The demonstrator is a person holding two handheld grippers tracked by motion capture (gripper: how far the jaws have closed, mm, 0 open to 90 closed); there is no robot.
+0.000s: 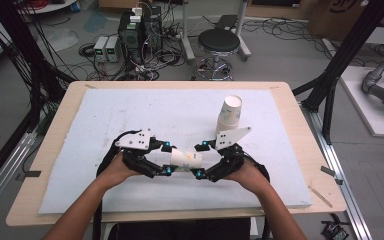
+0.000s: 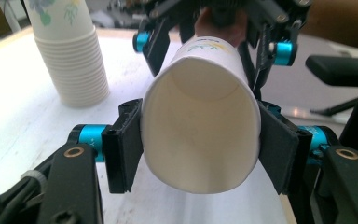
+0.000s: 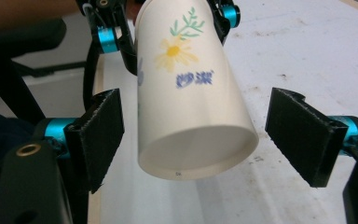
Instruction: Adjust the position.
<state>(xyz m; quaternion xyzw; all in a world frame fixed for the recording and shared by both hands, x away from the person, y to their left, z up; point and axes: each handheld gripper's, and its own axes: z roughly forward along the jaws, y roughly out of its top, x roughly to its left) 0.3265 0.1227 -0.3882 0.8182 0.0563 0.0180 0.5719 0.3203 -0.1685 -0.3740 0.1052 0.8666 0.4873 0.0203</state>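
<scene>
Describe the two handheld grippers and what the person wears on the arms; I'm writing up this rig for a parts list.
The left gripper and right gripper are black linkage frames with cyan metal joints, brass-coloured screws and flat black textured pads. A pale grey three-cornered plate tops each. Black cables trail back past the wrists. The forearms are bare, with no sleeves in sight.

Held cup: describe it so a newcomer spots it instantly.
On the white mat, look near the front edge between the two hands. The cup lies sideways, rim end clamped in the left gripper, unlike the upright cup stack behind.
</scene>
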